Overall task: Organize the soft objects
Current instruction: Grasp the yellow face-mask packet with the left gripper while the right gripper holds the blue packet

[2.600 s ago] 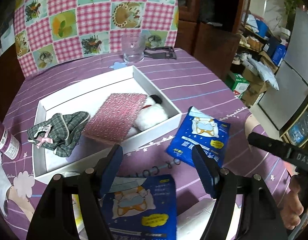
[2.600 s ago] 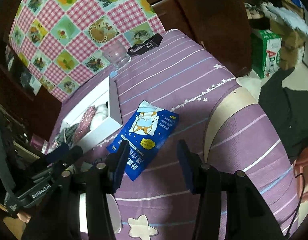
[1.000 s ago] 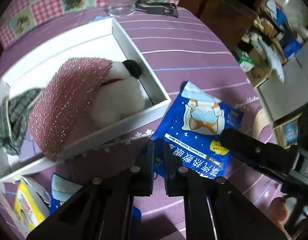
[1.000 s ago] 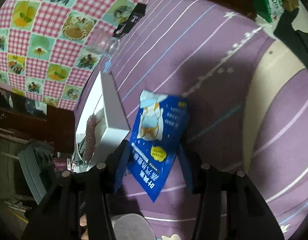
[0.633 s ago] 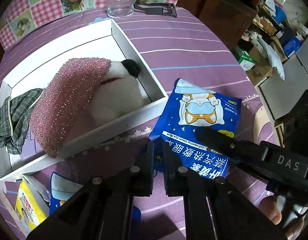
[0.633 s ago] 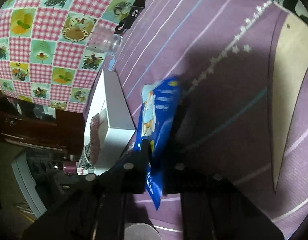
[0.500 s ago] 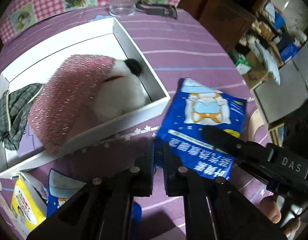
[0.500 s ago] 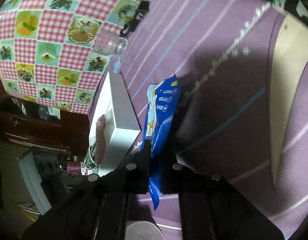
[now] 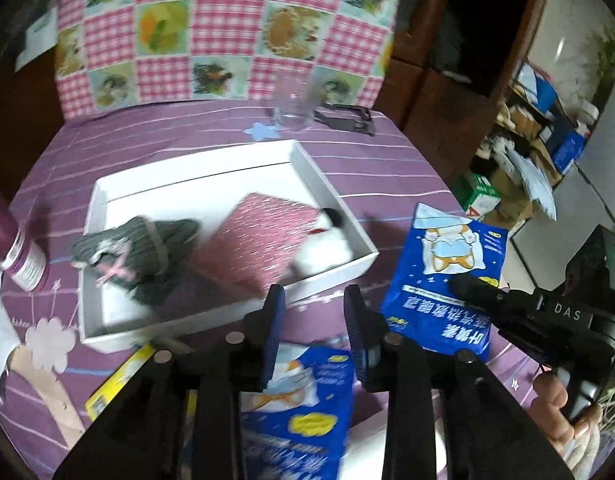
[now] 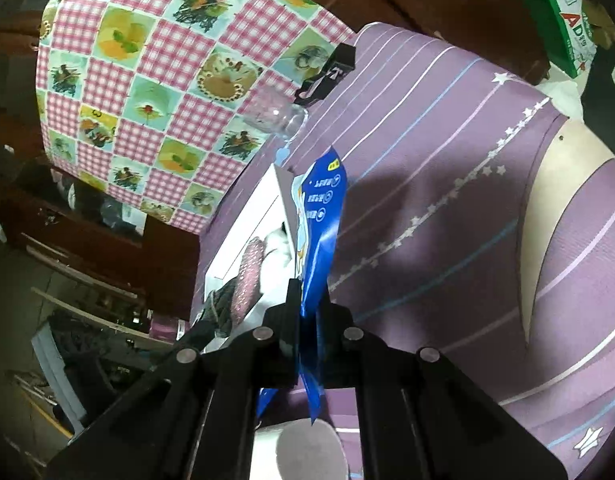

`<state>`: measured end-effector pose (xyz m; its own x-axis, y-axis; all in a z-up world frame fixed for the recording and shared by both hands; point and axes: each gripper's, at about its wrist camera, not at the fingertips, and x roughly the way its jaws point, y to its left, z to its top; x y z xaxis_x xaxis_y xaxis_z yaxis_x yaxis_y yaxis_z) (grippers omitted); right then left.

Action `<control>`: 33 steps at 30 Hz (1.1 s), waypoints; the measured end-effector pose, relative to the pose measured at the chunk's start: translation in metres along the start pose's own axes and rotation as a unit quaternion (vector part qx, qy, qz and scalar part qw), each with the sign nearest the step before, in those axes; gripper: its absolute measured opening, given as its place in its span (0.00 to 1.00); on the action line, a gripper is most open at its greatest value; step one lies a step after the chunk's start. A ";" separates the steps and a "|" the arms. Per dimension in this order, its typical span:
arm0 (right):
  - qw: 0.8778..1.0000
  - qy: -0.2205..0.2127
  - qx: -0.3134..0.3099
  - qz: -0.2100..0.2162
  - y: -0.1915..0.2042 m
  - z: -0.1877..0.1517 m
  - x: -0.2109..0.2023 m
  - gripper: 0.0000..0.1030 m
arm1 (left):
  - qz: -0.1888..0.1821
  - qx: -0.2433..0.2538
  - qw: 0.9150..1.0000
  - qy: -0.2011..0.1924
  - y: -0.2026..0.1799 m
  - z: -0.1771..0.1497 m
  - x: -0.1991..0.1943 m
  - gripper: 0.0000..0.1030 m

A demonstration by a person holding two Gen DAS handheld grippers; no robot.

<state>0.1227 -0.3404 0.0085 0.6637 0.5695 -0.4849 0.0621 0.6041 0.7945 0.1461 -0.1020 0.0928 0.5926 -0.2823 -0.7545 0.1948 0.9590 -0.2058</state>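
Right gripper (image 10: pixel 307 312) pinches the blue eye-mask pouch (image 9: pixel 447 280) by its lower edge, lifted beside the white box (image 9: pixel 107 208). Left gripper (image 9: pixel 313 320), jaws just been opening, narrow gap, holds nothing. Carry pouch over the box wall, lower flat (avoid the plush (image 9: pixel 327 248)), then let go.

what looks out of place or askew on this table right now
The plaid cloth hangs over the white box's left wall instead of lying inside. A second blue eye mask pack and a yellow packet lie loose outside the box. The right gripper holds one blue pack edge-up.
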 end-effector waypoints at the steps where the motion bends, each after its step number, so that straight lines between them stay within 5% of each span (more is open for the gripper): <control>1: 1.000 0.003 -0.003 0.000 0.001 -0.001 0.001 0.07 | -0.004 -0.007 1.000 0.002 0.007 -0.003 -0.003 0.29; 4: 1.000 0.009 -0.013 -0.009 0.005 -0.004 0.004 0.07 | -0.002 -0.024 1.000 0.007 0.026 -0.013 -0.011 0.33; 8: 1.000 0.015 -0.020 -0.011 0.006 -0.006 0.005 0.07 | -0.013 -0.054 0.998 -0.003 0.052 -0.028 -0.030 0.59; 16: 0.999 0.020 -0.039 -0.019 0.011 -0.010 0.008 0.07 | 0.009 -0.095 0.995 0.011 0.086 -0.039 -0.026 0.61; 24: 0.996 0.001 -0.074 -0.046 0.019 -0.014 0.004 0.07 | 0.092 -0.081 0.992 0.032 0.103 -0.046 -0.013 0.62; 33: 0.995 0.003 -0.082 -0.056 0.018 -0.013 0.006 0.07 | 0.047 -0.054 0.993 0.093 0.111 -0.057 0.004 0.80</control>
<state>0.1180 -0.3186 0.0147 0.6549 0.4970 -0.5693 0.0125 0.7461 0.6657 0.1254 0.0047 0.0316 0.4475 -0.1915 -0.8735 0.0549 0.9809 -0.1869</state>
